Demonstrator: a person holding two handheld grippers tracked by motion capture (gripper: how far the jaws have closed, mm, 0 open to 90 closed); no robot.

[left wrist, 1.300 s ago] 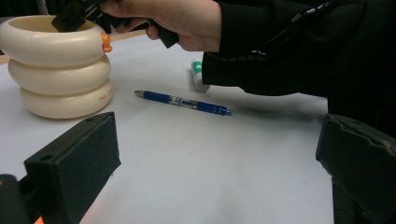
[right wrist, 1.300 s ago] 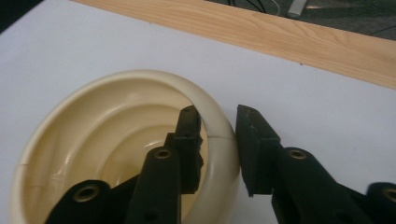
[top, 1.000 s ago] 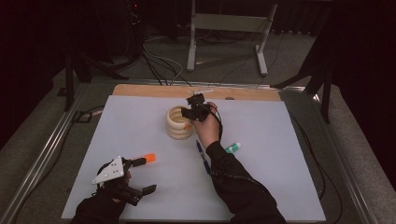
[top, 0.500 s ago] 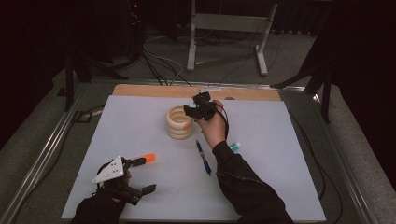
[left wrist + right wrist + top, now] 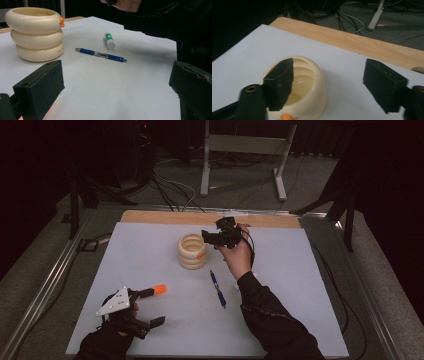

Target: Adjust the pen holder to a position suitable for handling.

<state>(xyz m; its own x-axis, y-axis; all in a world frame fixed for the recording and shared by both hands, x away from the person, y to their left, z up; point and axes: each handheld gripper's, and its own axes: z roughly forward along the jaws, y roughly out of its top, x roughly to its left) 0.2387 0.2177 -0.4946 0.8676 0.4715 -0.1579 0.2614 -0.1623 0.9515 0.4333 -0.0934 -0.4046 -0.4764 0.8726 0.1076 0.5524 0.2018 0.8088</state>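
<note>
Jaws of the right gripper (image 5: 209, 238) stand wide apart with nothing between them, having just been opening; they hang just above and beside the cream ring stack (image 5: 192, 251), whose hollow top lies under the left jaw in the right gripper view. An orange piece (image 5: 200, 255) sticks out at the stack's rim. Left gripper (image 5: 150, 307) rests low on the bench (image 5: 150, 245), jaws spread and empty; ahead of them lie a blue pen (image 5: 101, 54) and a green-capped tube (image 5: 109, 41).

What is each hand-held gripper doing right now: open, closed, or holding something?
Left hand-held gripper: open, holding nothing.
Right hand-held gripper: open, jaws just opening, nothing between them, above the cream ringed pot.
</note>
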